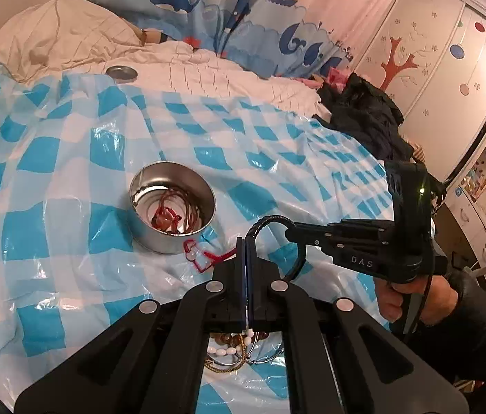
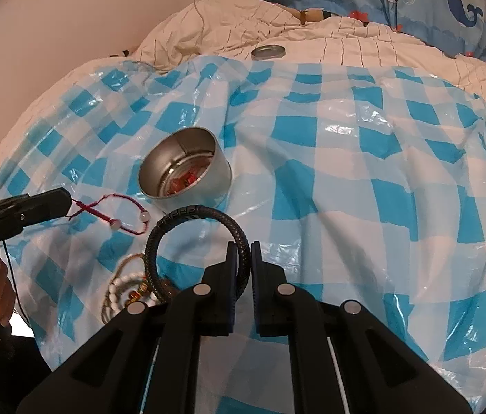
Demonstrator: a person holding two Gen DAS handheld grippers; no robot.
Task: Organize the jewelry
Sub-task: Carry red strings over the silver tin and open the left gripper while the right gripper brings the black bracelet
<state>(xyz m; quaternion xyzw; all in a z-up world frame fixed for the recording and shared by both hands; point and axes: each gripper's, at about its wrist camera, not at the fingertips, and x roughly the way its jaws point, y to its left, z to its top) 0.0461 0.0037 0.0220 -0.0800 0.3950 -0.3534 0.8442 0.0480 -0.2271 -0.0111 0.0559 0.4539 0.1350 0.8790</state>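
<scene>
R view only: black bracelet (image 2: 187, 238) in right gripper (image 2: 242, 246).

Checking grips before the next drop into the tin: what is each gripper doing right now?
Left gripper: shut on the red cord bracelet.
Right gripper: shut on the black braided bracelet.

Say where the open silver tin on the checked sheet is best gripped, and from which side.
Probably the tin's thin rim wall, one finger inside and one outside, coming from above. It stands upright and open-topped, and looks too wide to span. Take the near side: red cord jewellery lies inside, so avoid pinching it. The lid lies apart, out of the way.
</scene>
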